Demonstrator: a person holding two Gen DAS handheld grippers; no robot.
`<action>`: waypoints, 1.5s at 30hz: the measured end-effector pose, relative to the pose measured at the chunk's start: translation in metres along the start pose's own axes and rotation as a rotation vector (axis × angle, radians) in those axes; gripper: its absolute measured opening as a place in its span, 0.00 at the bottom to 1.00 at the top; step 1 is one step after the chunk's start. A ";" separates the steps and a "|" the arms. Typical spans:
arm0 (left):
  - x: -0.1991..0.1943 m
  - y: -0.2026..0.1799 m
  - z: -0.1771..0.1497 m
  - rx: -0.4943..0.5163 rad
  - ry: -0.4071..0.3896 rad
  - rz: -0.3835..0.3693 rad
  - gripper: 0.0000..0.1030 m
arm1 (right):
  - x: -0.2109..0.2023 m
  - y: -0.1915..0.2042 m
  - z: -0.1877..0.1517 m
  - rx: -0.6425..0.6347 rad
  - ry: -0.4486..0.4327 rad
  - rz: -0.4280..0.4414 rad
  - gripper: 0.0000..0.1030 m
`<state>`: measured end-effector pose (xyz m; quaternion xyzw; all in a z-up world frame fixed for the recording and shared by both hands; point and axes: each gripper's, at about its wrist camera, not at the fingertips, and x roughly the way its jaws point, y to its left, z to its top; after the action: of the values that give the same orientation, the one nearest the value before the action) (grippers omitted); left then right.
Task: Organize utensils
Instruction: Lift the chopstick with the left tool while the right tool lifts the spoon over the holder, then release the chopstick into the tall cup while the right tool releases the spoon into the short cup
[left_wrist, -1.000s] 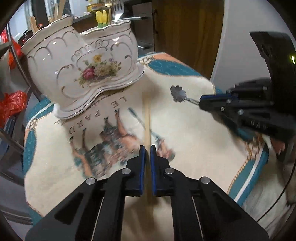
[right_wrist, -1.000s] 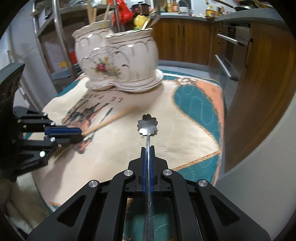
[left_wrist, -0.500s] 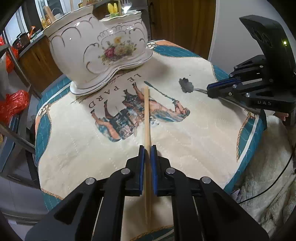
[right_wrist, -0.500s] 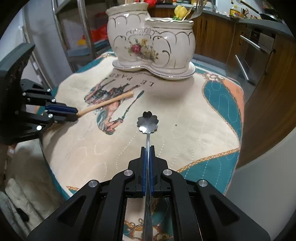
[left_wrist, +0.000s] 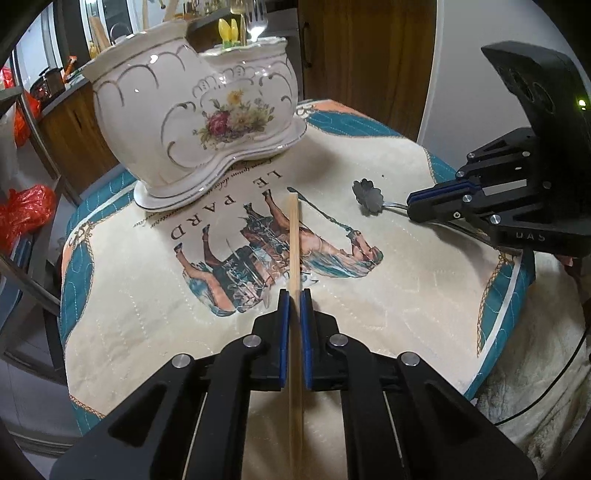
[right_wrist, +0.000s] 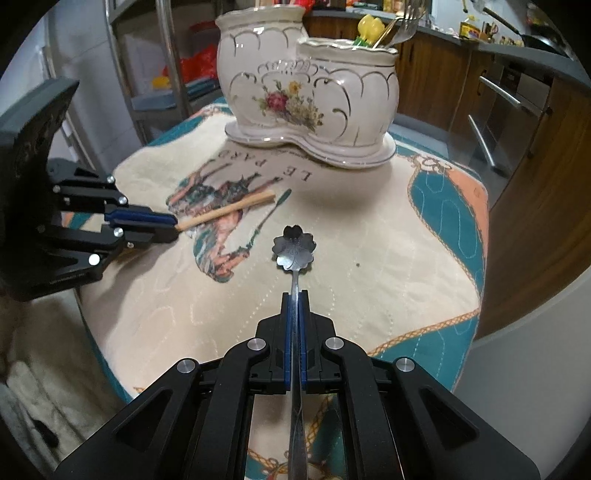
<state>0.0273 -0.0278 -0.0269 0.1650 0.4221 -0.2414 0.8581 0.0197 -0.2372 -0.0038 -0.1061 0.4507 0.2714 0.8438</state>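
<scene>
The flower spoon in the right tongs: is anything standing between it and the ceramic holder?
Nothing visible does. Between the flower spoon and the ceramic holder lies only bare cloth; the chopstick in the left tongs stays off to the side.

A pale wooden chopstick (left_wrist: 293, 236) is clamped between the left tool's (left_wrist: 294, 295) pads, pointing forward and away from them above the cloth. A dark metal spoon (right_wrist: 294, 248) with a flower-shaped bowl sticks out ahead of the right tool (right_wrist: 294, 295), its thin handle pinched there. Beyond both stands a white, gold-trimmed, floral two-pot ceramic holder (right_wrist: 314, 96), a fork (right_wrist: 404, 22) upright in one pot.
</scene>
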 end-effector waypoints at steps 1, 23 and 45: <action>-0.002 0.002 0.000 -0.005 -0.017 0.001 0.06 | -0.003 -0.001 0.000 0.008 -0.021 0.006 0.04; -0.110 0.083 0.056 -0.223 -0.635 0.050 0.06 | -0.096 -0.009 0.081 0.046 -0.684 -0.076 0.04; -0.053 0.121 0.132 -0.355 -0.911 0.102 0.06 | -0.039 -0.062 0.159 0.256 -0.830 -0.083 0.04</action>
<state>0.1512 0.0231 0.1028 -0.0857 0.0300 -0.1707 0.9811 0.1482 -0.2352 0.1146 0.0993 0.0985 0.1988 0.9700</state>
